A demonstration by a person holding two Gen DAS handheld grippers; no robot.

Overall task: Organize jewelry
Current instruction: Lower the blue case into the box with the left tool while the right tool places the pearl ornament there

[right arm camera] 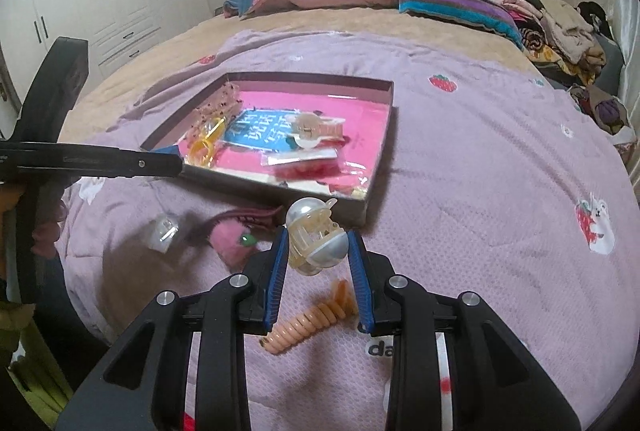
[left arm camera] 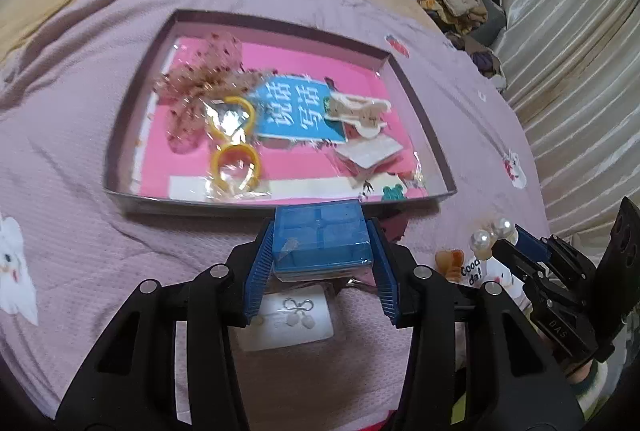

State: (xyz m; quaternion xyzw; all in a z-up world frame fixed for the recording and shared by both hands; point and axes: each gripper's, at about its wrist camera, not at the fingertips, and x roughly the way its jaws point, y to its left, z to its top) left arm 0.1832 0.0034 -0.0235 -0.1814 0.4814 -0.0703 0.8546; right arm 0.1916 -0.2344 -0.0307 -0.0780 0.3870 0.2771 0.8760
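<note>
Blue translucent compartment case [left arm camera: 322, 241] sits clamped between the left gripper [left arm camera: 323, 263] fingers, lifted off the bed [left arm camera: 80, 215]; the open tray [left arm camera: 276, 201] of jewelry lies just beyond it. From the right wrist, the right gripper [right arm camera: 318, 255] is clamped on a pearl hair claw [right arm camera: 316, 239], the tray ahead and slightly left, a coiled hair tie [right arm camera: 308, 323] beneath its fingers.

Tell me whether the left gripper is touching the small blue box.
Touching. The left wrist view shows the left gripper with both blue pads pressed against the sides of the small blue box, lifted clear of the bedspread.
</note>
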